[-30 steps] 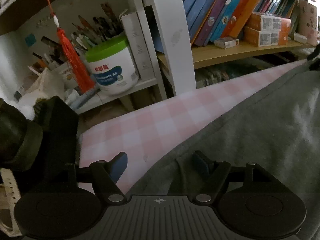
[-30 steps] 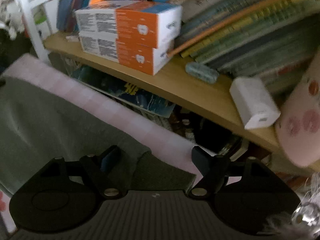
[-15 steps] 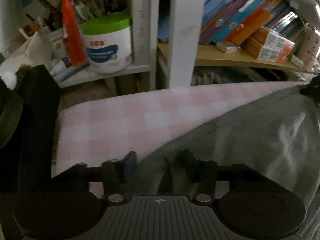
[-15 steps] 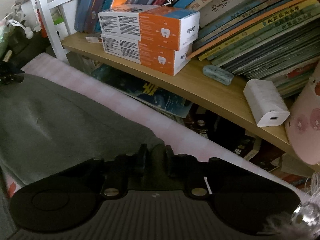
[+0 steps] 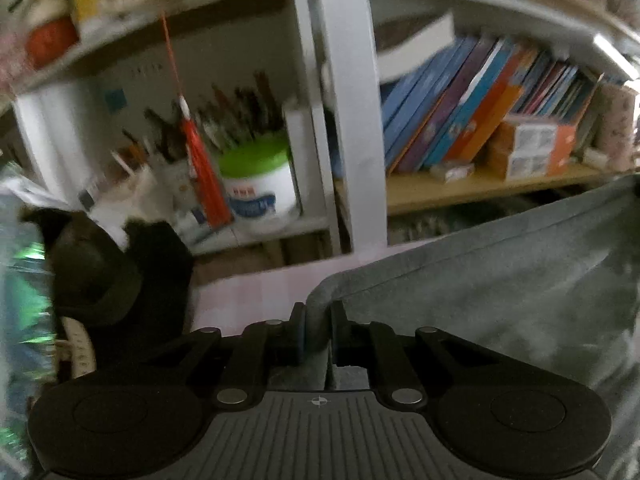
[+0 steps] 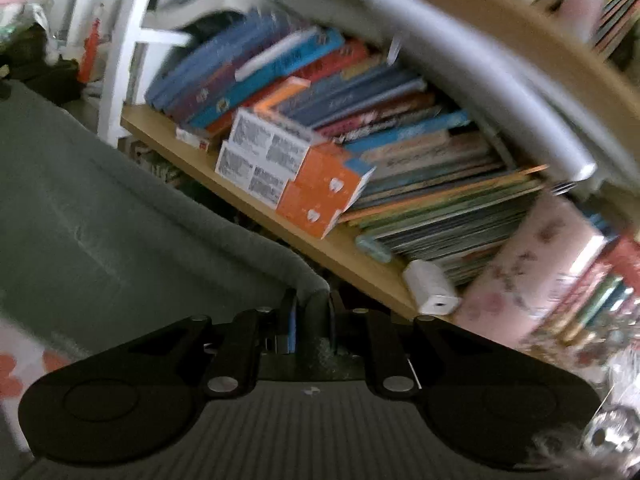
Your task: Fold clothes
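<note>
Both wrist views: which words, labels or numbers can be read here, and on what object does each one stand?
None can be read with certainty.
White tub with green lid: red and blue label, blurred.
Orange and white boxes: printed text too small; tooth icons only.
Book spines: lettering smeared by motion.

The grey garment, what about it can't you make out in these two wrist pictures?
- Left wrist view: the grey garment runs off the right edge, so its full shape and type stay unknown; the left claw covers the pinched corner.
- Right wrist view: the cloth runs off the left edge; the right claw hides the gripped hem.
- Both views: motion blur smears any seams or labels.
</note>
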A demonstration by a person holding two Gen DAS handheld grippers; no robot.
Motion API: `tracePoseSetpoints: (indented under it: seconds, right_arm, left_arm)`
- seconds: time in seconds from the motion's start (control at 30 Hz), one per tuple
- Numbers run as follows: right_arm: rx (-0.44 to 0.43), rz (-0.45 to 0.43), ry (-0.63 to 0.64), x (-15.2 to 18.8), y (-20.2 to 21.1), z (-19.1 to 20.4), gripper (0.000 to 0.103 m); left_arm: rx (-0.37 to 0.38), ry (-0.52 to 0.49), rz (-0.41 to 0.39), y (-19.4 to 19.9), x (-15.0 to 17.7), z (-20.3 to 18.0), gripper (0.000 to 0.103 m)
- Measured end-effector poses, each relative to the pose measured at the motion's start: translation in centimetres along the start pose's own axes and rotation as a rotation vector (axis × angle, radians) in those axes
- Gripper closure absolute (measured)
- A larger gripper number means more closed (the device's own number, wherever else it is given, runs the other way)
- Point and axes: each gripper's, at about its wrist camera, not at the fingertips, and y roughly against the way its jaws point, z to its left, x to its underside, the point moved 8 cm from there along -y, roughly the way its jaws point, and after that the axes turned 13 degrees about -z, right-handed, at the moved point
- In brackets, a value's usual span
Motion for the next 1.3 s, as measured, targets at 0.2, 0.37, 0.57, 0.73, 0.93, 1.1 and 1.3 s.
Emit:
tracePoseSetpoints:
  seconds: [0.2, 0.37, 0.57, 0.73, 0.93, 1.1, 1.3]
  right_arm:
    - [0.025, -0.105, 0.037, -0.8, 7.3, 0.7, 0.090]
    - [-0.008, -0.176, 0.097, 0.1, 15.3, 2.3, 0.090]
    - [-0.131, -0.174, 0.134, 2.6, 23.8, 5.7, 0.090]
    - [-0.211, -0.104, 0.156, 5.3, 27.3, 8.9, 0.089]
    - [-0.248, -0.050, 0.185, 8.1, 28.3, 11.0, 0.086]
    - [-0.268, 0.018, 0.207, 9.9, 28.7, 11.9, 0.071]
    - [-0.322, 0.135, 0.044, 11.1, 30.5, 11.2, 0.058]
  left_arm:
    - [0.002, -0.039, -0.098, 6.8, -1.2, -1.8, 0.093]
    - [-0.004, -0.056, -0.149, 13.3, -0.5, -3.9, 0.093]
    - [-0.013, -0.035, -0.133, 19.0, 3.0, -5.7, 0.092]
    - [-0.017, 0.003, -0.088, 21.6, 6.2, -6.3, 0.091]
    - [-0.014, 0.029, -0.033, 22.3, 10.2, -7.1, 0.088]
    - [-0.019, 0.049, -0.014, 23.2, 11.8, -7.4, 0.085]
    - [-0.032, 0.216, -0.058, 25.2, 11.7, -7.0, 0.073]
